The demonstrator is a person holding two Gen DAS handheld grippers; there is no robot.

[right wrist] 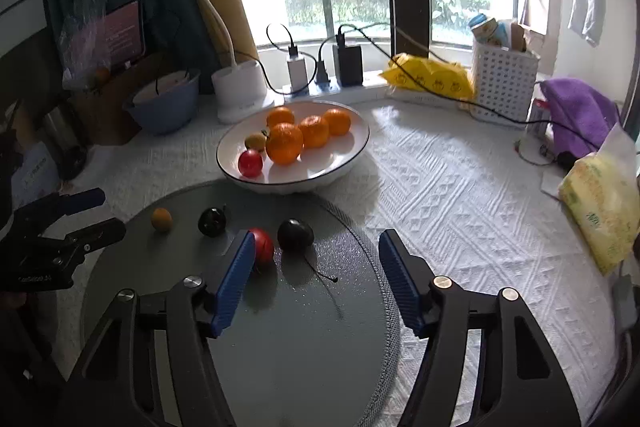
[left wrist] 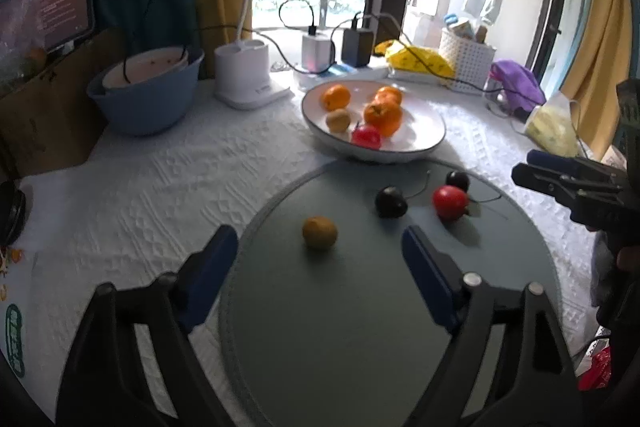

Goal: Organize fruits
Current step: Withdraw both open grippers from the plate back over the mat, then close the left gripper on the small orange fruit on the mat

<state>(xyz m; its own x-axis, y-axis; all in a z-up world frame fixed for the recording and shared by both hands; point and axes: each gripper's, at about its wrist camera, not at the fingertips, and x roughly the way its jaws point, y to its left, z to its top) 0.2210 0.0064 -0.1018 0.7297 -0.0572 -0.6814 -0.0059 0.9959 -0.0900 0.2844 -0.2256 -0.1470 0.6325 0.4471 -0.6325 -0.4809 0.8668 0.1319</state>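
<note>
Grey-green and round, the placemat point(left wrist: 360, 327) lies on the white textured cloth over our bench point(left wrist: 160, 187). On it sit four loose fruits: a small yellow-brown fruit point(left wrist: 319, 233), two dark cherries point(left wrist: 391, 202) point(left wrist: 457, 181) with long stems, and a red fruit point(left wrist: 450, 202).

Our left gripper point(left wrist: 320, 255) hangs low over the mat with its blue fingers point(left wrist: 212, 267) spread wide; the yellow-brown fruit lies between and just ahead of the tips, touching neither. Our right gripper point(right wrist: 316, 251) also has its fingers point(right wrist: 236, 279) apart; the red fruit point(right wrist: 262, 247) lies right by the left one, partly hidden behind it, and one dark cherry point(right wrist: 295, 234) sits in the gap just beyond.

Behind the mat stands the white bowl point(right wrist: 344, 163), holding four oranges point(right wrist: 284, 143), a small red fruit point(right wrist: 250, 163) and a yellow-brown one point(right wrist: 256, 142).
</note>
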